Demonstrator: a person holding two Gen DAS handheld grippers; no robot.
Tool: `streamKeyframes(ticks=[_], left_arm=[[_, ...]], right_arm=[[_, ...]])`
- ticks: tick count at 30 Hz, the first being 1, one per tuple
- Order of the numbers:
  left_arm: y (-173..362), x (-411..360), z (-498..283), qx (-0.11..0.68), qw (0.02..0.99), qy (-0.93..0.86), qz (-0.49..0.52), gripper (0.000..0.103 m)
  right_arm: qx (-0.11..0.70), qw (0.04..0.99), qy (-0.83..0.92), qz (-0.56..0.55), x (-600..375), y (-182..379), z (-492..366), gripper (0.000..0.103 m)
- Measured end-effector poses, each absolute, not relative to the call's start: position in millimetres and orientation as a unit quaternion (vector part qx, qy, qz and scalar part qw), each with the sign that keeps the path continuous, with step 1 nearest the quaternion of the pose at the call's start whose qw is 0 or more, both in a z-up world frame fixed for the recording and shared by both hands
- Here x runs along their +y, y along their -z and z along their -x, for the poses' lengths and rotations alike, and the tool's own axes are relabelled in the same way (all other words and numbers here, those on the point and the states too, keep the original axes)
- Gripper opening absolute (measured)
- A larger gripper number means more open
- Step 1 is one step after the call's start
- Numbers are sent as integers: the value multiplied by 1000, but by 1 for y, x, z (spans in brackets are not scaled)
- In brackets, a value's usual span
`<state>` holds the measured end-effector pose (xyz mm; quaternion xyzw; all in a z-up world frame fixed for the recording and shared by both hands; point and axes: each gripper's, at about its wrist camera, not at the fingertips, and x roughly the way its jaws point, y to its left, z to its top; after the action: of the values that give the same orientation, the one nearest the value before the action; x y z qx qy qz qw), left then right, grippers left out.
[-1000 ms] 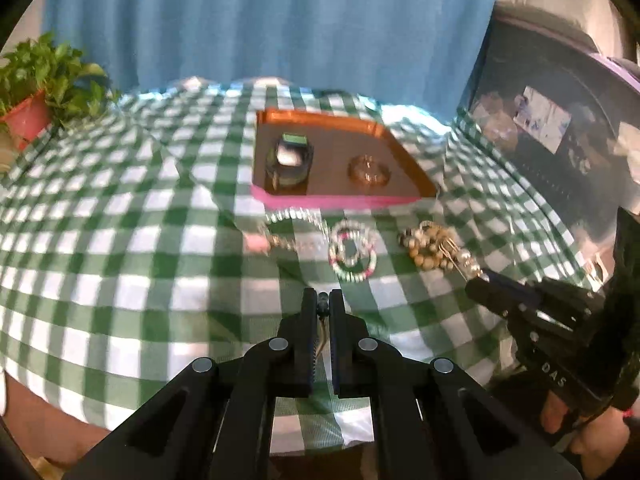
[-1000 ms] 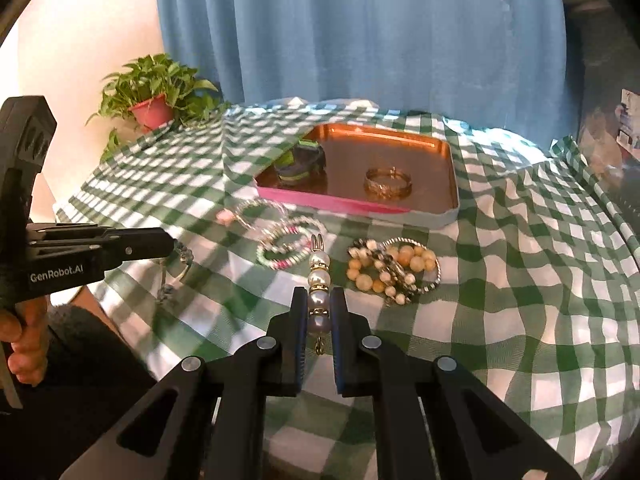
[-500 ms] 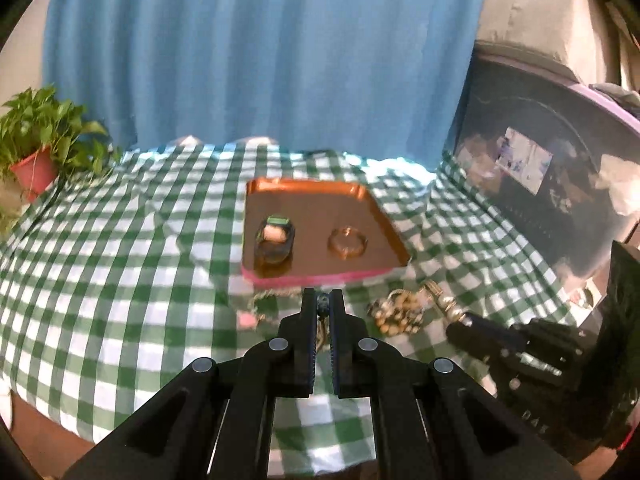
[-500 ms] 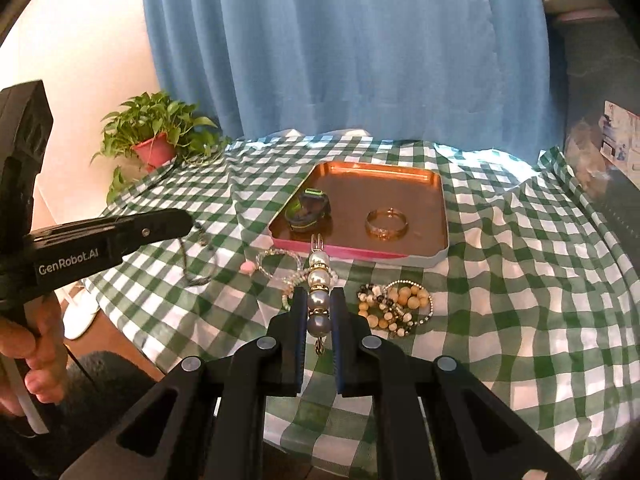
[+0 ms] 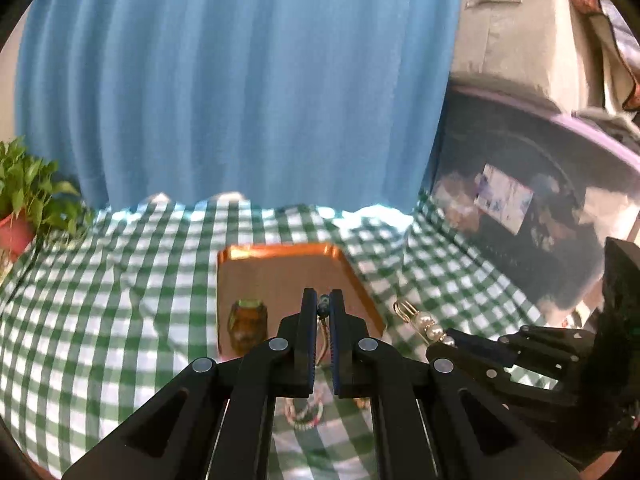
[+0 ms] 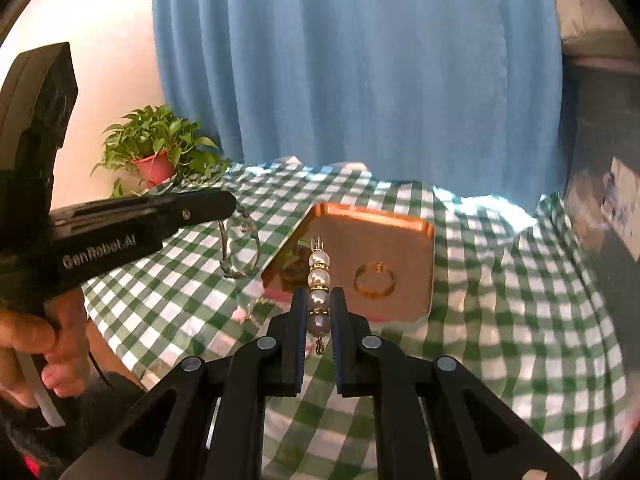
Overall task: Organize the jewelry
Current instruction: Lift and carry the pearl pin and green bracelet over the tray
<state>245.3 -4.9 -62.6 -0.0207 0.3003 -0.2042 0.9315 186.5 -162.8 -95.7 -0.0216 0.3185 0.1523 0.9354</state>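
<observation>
Step in hand: transfer of two pieces to the copper tray (image 6: pixel 416 236). Both claws are raised above the counter (image 6: pixel 520 300).

Right claw (image 6: pixel 319 312): jaws nearly closed, clamped on a pearl bar pin (image 6: pixel 319 280). The pin projects forward beyond the fingertips, its gold loop leading.

Left claw (image 5: pixel 324 312): jaws fully closed, pinching a thin wire bracelet (image 6: pixel 240 248). The bracelet hangs in a loop below the fingertips.

The tray lies ahead of and below both claws. It already contains a gold bangle (image 6: pixel 375 278) and a dark green-topped piece (image 5: pixel 248 322). A multicoloured beaded bracelet (image 5: pixel 304 414) remains on the cloth beneath the left claw.

Next move, as judged: advance each claw over a bare part of the tray floor. Descend until the piece rests, then open the jaws. Avoid the bangle, and keep the claws apart from each other.
</observation>
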Motion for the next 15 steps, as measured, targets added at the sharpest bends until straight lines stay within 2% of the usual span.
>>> streamKeyframes(ticks=[8,15], left_arm=[[30,4,-261,255,939,228,24,6],[58,-6,-296,283,930,235,21,6]], right_arm=[[302,941,-150,19,-177,76,-220,10],[310,939,-149,4,-186,96,-256,10]])
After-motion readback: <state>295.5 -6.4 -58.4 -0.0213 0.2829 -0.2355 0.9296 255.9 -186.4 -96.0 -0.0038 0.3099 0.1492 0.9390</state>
